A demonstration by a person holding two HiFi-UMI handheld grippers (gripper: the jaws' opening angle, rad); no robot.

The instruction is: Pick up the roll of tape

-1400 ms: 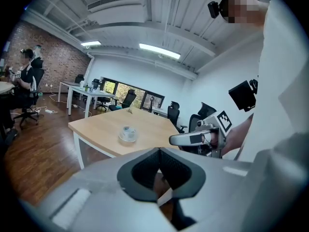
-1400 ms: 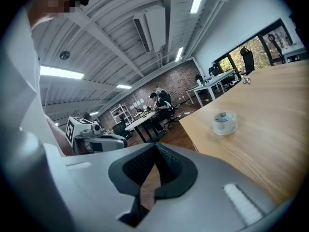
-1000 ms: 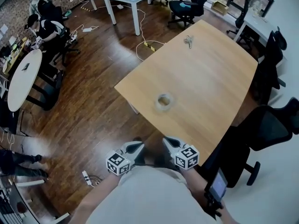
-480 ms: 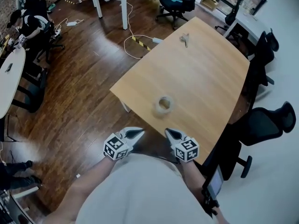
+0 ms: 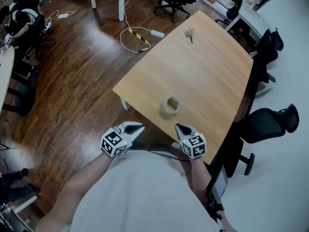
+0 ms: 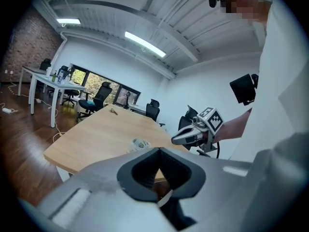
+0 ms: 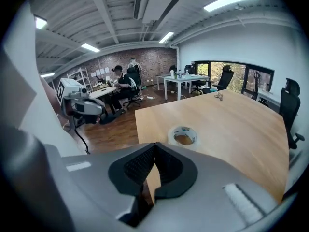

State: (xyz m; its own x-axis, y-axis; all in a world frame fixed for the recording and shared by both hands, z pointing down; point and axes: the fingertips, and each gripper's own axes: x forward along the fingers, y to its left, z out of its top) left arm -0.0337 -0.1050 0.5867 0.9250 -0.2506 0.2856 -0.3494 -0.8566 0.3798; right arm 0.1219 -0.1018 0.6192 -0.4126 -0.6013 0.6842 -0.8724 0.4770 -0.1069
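The roll of tape [image 5: 172, 104], pale with a brownish core, lies flat on the wooden table [image 5: 207, 66] near its front edge; it also shows as the tape [image 6: 139, 143] and the tape [image 7: 183, 136]. My left gripper [image 5: 139, 126] hovers over the floor just short of the table's near corner, left of the roll, its jaws together and empty. My right gripper [image 5: 179, 127] hangs at the table's front edge, a short way in front of the roll, jaws together with nothing in them. Neither touches the tape.
A small metal object [image 5: 189, 34] lies at the table's far end. Black office chairs [image 5: 264, 125] stand along the right side. A cable with a yellow-black strip [image 5: 137, 36] lies on the wooden floor to the left, near white desks and a seated person.
Both grippers have moved forward toward the table's front edge, and the tape now lies closer to them. Their jaws stayed together.
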